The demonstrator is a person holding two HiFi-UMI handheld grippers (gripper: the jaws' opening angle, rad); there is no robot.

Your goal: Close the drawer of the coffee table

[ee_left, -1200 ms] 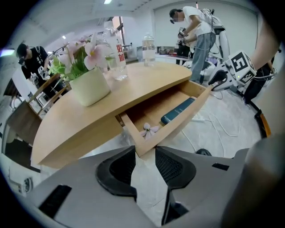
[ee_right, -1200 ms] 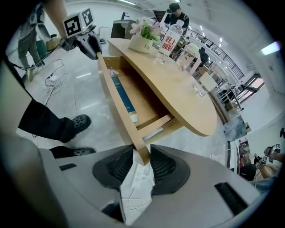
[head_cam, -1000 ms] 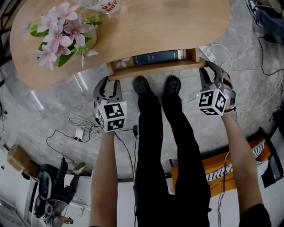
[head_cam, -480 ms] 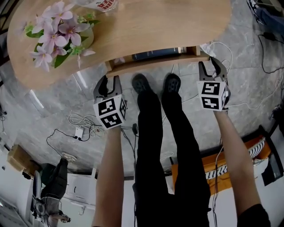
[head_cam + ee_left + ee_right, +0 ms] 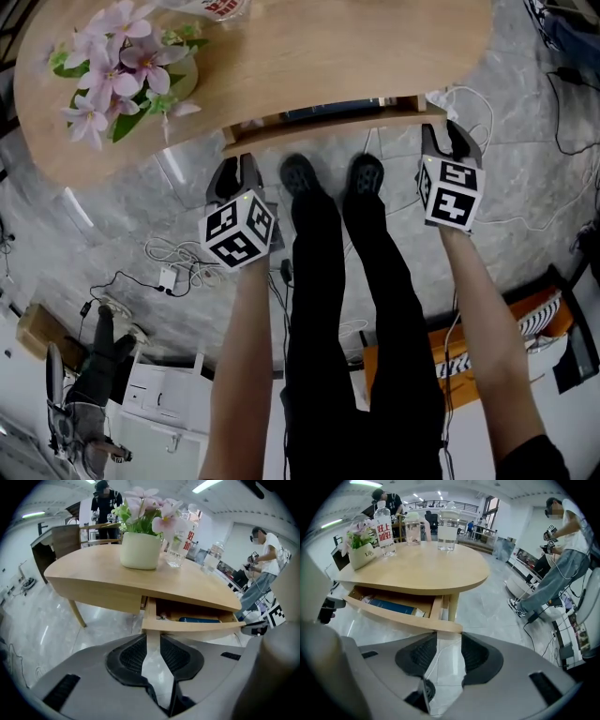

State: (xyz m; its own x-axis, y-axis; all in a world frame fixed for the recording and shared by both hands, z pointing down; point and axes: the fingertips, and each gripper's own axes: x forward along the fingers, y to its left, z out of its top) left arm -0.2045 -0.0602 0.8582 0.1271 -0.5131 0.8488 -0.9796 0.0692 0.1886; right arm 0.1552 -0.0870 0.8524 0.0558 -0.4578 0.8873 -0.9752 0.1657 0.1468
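The coffee table (image 5: 309,47) has a light wooden top, and its drawer (image 5: 323,123) stands partly out at the near side. A sliver of a blue book (image 5: 333,112) shows inside. My left gripper (image 5: 234,169) points down just below the drawer's left end. Its jaws have just been closing and stand open by a narrow gap, with nothing between them. In the left gripper view the drawer front (image 5: 197,626) lies just beyond the left gripper (image 5: 152,641). My right gripper (image 5: 441,131) sits at the drawer's right end. Its jaws have just been opening and are empty. The drawer's corner (image 5: 445,626) shows right above the right gripper (image 5: 449,641).
A pot of pink flowers (image 5: 122,66) stands on the table's left part, with water bottles (image 5: 384,527) behind. The person's black shoes (image 5: 298,176) stand under the drawer. Cables (image 5: 178,262) lie on the marble floor at left. Other people (image 5: 562,550) stand at right.
The drawer has slid further in, so less of the book shows. Both grippers have rolled about their own axes and sit nearer the drawer front.
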